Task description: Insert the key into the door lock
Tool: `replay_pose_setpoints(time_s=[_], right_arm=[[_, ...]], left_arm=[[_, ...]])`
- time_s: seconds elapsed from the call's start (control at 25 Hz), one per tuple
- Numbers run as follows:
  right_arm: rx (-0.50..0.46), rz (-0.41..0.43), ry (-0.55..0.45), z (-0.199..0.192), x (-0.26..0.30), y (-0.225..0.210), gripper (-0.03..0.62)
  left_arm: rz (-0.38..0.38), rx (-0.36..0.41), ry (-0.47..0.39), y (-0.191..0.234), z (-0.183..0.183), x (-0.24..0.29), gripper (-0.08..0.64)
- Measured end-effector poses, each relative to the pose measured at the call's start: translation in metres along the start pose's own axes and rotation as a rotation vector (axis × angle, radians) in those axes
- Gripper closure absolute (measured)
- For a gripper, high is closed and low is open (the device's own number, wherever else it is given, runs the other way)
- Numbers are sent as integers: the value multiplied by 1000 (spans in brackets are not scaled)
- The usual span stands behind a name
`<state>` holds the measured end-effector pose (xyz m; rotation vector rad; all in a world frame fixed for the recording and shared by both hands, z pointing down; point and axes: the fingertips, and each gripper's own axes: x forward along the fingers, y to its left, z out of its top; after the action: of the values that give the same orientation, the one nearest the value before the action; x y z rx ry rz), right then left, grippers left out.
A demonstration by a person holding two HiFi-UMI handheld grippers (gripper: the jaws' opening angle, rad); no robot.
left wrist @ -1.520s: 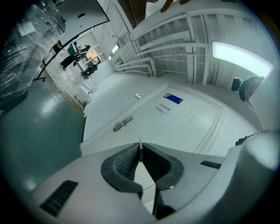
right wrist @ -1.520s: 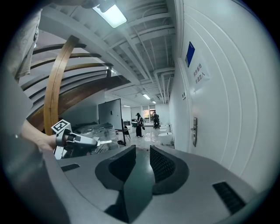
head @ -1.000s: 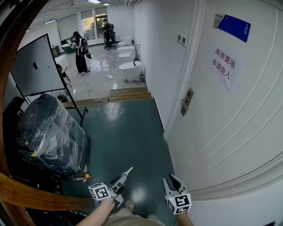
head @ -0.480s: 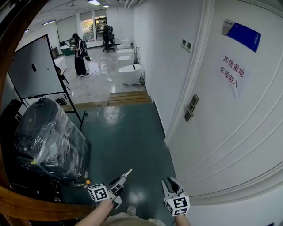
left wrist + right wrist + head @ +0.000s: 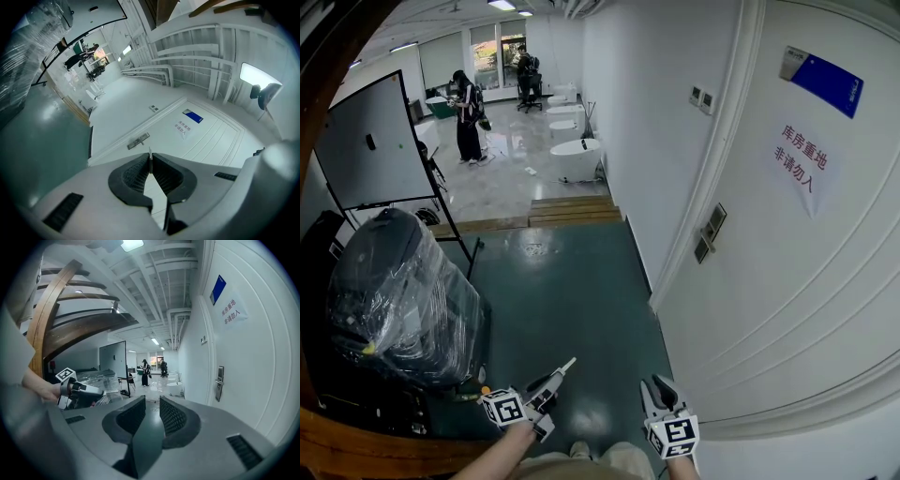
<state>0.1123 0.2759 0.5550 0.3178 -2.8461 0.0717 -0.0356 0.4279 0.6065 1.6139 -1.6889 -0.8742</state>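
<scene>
1. Pinching a thin metal key in the left gripper, clamped tight, blade tip poking past the pads.
2. Holding the right gripper narrowly parted, with nothing between its jaws.
3. Judged to be in the approach step: well apart from the door lock on the white door, ahead and to the right.
4. Next, probably: bring the key to the lock plate, find the keyhole, and line the blade up.

Glossy green floor, plastic-wrapped black bundle at left, wooden steps beyond
</scene>
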Motion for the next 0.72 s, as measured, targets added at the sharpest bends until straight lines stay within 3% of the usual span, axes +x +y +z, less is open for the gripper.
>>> replay_pose_setpoints(time_s=[0.24, 0.72], right_arm=[[0, 0, -2, -2, 2, -11, 500], [-7, 54, 3, 19, 20, -74, 500]], left_arm=[[6, -3, 5, 1, -3, 12, 528], [40, -13, -28, -23, -2, 69, 529]])
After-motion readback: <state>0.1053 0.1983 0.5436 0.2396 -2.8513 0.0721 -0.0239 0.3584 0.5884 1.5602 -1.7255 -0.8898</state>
